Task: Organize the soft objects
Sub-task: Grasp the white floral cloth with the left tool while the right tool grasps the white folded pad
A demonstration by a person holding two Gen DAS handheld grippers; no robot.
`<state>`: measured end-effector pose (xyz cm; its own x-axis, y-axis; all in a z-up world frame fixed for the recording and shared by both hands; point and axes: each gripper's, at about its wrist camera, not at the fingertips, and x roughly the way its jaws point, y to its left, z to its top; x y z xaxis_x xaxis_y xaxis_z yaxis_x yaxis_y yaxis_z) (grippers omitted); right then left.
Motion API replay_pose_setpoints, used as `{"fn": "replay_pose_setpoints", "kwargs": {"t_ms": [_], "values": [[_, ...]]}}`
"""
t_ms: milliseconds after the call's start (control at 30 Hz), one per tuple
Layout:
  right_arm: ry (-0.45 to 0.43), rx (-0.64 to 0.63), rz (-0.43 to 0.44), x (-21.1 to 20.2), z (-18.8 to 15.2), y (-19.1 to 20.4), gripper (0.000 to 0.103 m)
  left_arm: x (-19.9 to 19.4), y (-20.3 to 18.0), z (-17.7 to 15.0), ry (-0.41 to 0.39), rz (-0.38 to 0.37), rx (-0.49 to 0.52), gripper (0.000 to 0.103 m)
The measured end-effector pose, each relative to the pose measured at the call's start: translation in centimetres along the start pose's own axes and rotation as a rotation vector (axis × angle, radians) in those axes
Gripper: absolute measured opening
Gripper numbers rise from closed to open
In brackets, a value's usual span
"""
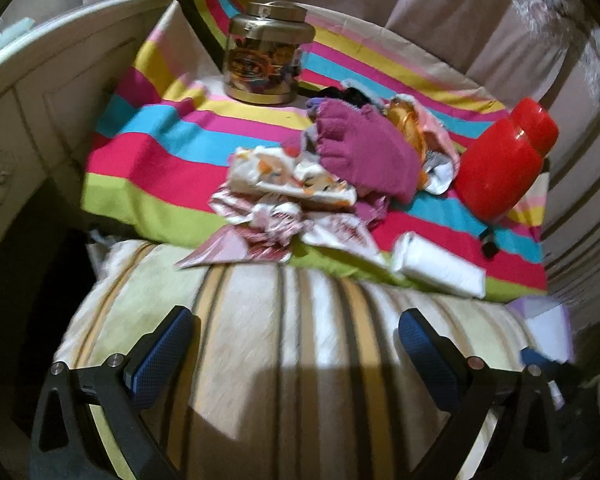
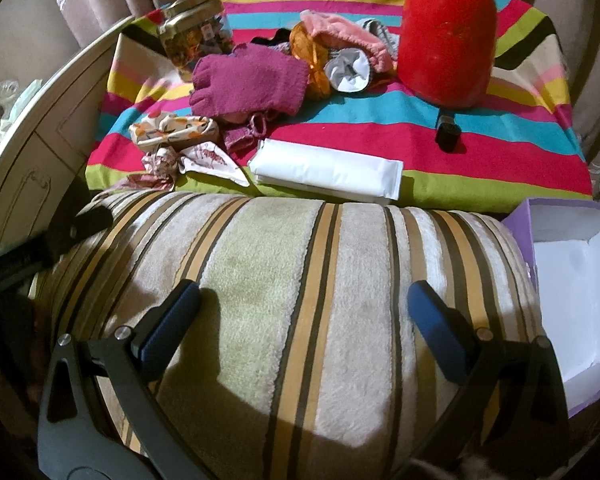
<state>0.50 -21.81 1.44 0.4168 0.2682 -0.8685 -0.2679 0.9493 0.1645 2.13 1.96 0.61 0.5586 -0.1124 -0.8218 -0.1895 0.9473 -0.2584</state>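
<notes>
Both grippers hang over a fat, fuzzy cushion with cream, green and brown stripes (image 2: 300,300), and neither one holds anything. The left gripper (image 1: 298,344) has its two blue fingers spread wide apart, and so does the right gripper (image 2: 304,316). They look ready to reach, but no pick has begun. The soft things sit in a messy heap on the bright striped cloth (image 1: 148,136) behind the cushion. On top of the heap lies a fluffy purple glove (image 2: 248,84). Just beside it are a bundled cloth with orange flowers (image 2: 172,130), a fuzzy pink cloth (image 2: 340,34) and a flat white packet (image 2: 328,174) near the cushion. A tall red plastic jar (image 2: 446,36) and a clear jar with a gold lid (image 1: 266,56) stand upright on the cloth. An open purple box with a white inside (image 2: 572,280) waits on the right, maybe as the place to put the soft things.
</notes>
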Motion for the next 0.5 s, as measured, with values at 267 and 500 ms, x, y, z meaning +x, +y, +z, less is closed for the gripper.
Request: {"fn": "replay_pose_setpoints", "kwargs": {"t_ms": [267,500], "values": [[0.021,-0.02,0.051,0.4,1.0,-0.8,0.103,2.4,2.2,3.4,0.019,-0.056,-0.156,0.087],[0.016,0.04,0.109,1.0,2.6,-2.3,0.103,4.9,6.2,6.2,0.039,-0.138,-0.374,0.079]]}}
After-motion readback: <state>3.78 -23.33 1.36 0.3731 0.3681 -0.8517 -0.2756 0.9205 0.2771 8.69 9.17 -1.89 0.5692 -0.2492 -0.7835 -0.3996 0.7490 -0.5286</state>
